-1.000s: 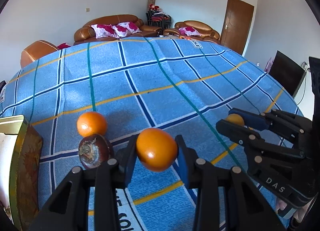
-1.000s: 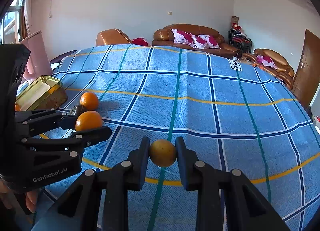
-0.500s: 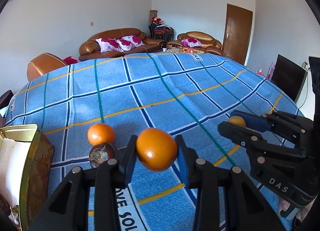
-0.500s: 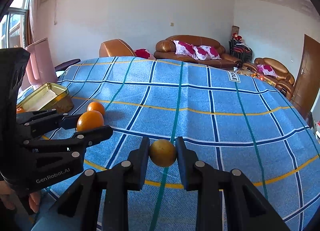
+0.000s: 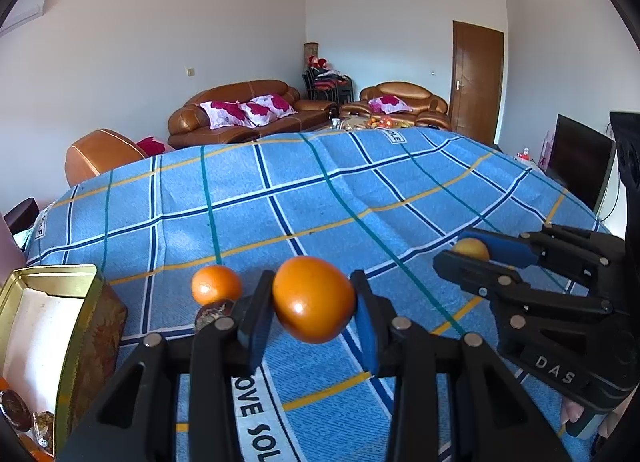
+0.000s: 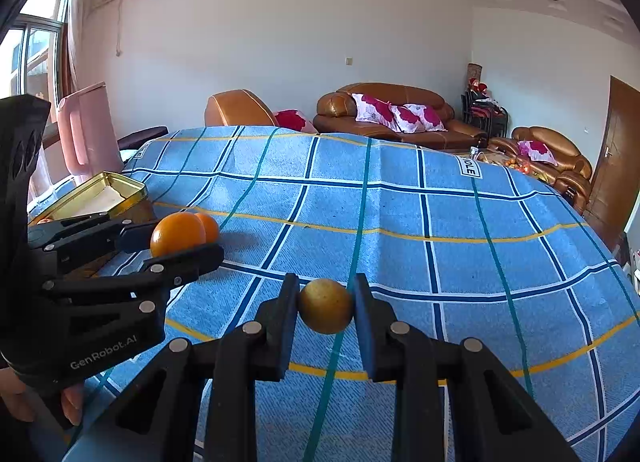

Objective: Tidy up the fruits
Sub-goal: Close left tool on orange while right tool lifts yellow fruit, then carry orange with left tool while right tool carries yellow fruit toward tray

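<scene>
Glossy orange fruit (image 5: 313,310) in left gripper (image 5: 313,316); matte yellow fruit (image 6: 326,305) in right gripper (image 6: 326,308).

Black tongs (image 5: 312,326) with blue pads (image 5: 366,334), silver screws.

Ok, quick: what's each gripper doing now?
Left gripper: shut on round glossy orange fruit.
Right gripper: shut on small dull yellow-brown fruit.

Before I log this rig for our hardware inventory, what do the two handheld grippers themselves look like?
The left gripper and the right gripper are matte black plastic linkage frames with silver rivets and blue finger pads. White lettering reads "GenRobot.AI" on the left body and "DAS" on the right. Bare fingers grip each handle; no sleeves or cables are visible.
</scene>
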The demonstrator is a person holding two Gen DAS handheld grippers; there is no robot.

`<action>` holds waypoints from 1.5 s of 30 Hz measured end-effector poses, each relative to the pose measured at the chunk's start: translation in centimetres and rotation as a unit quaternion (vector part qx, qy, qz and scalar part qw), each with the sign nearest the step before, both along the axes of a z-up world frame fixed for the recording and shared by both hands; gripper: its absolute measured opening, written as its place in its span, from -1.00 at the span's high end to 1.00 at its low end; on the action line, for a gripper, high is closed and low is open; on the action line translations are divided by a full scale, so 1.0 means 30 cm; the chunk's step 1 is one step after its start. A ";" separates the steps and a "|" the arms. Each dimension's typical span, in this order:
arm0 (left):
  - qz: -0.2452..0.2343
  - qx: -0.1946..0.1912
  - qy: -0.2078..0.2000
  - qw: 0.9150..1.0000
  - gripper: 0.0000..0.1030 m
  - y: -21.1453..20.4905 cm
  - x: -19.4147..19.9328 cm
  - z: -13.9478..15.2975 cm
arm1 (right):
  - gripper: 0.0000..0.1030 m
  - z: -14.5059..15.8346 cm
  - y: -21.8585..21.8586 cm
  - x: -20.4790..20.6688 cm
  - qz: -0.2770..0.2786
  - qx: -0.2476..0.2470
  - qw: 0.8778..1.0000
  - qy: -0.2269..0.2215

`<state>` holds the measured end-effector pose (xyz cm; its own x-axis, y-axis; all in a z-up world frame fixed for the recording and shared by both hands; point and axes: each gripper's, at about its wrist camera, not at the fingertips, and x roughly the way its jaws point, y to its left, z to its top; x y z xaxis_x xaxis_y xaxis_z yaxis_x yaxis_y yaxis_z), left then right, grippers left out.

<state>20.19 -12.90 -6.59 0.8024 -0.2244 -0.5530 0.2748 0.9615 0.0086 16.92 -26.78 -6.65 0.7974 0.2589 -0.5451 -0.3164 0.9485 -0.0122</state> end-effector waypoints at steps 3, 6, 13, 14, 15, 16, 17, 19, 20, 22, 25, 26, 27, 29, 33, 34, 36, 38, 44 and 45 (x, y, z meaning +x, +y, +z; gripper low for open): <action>0.002 -0.001 -0.005 1.000 0.24 0.002 -0.006 0.003 | 0.45 0.004 -0.001 -0.009 0.001 0.002 1.000 -0.007; 0.003 -0.001 -0.010 1.000 0.24 0.001 -0.012 0.005 | 0.45 0.005 -0.002 -0.013 0.003 0.003 1.000 -0.009; 0.006 -0.004 -0.019 1.000 0.24 0.006 -0.020 0.012 | 0.45 0.014 -0.002 -0.026 0.005 0.005 1.000 -0.022; 0.006 -0.005 -0.020 1.000 0.24 0.007 -0.022 0.013 | 0.45 0.015 -0.003 -0.028 0.005 0.005 1.000 -0.024; 0.007 -0.005 -0.022 1.000 0.24 0.008 -0.024 0.014 | 0.45 0.016 -0.003 -0.030 0.005 0.005 1.000 -0.026; 0.007 -0.006 -0.024 1.000 0.24 0.009 -0.026 0.015 | 0.45 0.017 -0.003 -0.031 0.005 0.005 1.000 -0.027; 0.007 -0.006 -0.026 1.000 0.24 0.009 -0.028 0.016 | 0.45 0.019 -0.004 -0.032 0.005 0.005 1.000 -0.029; 0.008 -0.007 -0.028 1.000 0.24 0.011 -0.031 0.017 | 0.45 0.020 -0.004 -0.032 0.006 0.005 1.000 -0.030; 0.009 -0.007 -0.030 0.999 0.24 0.011 -0.032 0.018 | 0.45 0.019 -0.003 -0.033 0.006 0.004 1.000 -0.030; 0.011 -0.008 -0.032 0.999 0.24 0.012 -0.035 0.019 | 0.45 0.019 -0.006 -0.036 0.006 0.004 0.999 -0.032; 0.013 -0.010 -0.037 0.999 0.24 0.017 -0.040 0.023 | 0.45 0.023 -0.006 -0.042 0.006 0.005 0.999 -0.037; 0.013 -0.011 -0.039 0.999 0.24 0.018 -0.042 0.024 | 0.45 0.024 -0.007 -0.045 0.006 0.005 0.999 -0.039; 0.014 -0.012 -0.040 0.999 0.24 0.019 -0.044 0.025 | 0.45 0.024 -0.006 -0.048 0.007 0.006 0.999 -0.041; 0.014 -0.013 -0.042 0.999 0.24 0.020 -0.045 0.026 | 0.45 0.026 -0.003 -0.050 0.007 0.006 0.999 -0.044; 0.017 -0.015 -0.047 0.999 0.24 0.023 -0.049 0.030 | 0.45 0.025 -0.003 -0.057 0.007 0.006 0.999 -0.048; 0.017 -0.016 -0.049 0.999 0.24 0.025 -0.051 0.031 | 0.45 0.024 -0.007 -0.064 0.008 0.007 0.999 -0.050; 0.018 -0.018 -0.053 0.998 0.24 0.027 -0.057 0.033 | 0.45 0.026 -0.009 -0.069 0.010 0.009 0.998 -0.054; 0.018 -0.020 -0.060 0.998 0.24 0.031 -0.064 0.036 | 0.45 0.030 -0.009 -0.074 0.012 0.010 0.998 -0.059; 0.021 -0.023 -0.068 0.997 0.24 0.036 -0.072 0.040 | 0.45 0.033 -0.008 -0.076 0.012 0.013 0.998 -0.064; 0.021 -0.023 -0.069 0.997 0.24 0.036 -0.073 0.041 | 0.45 0.033 -0.009 -0.078 0.012 0.014 0.998 -0.066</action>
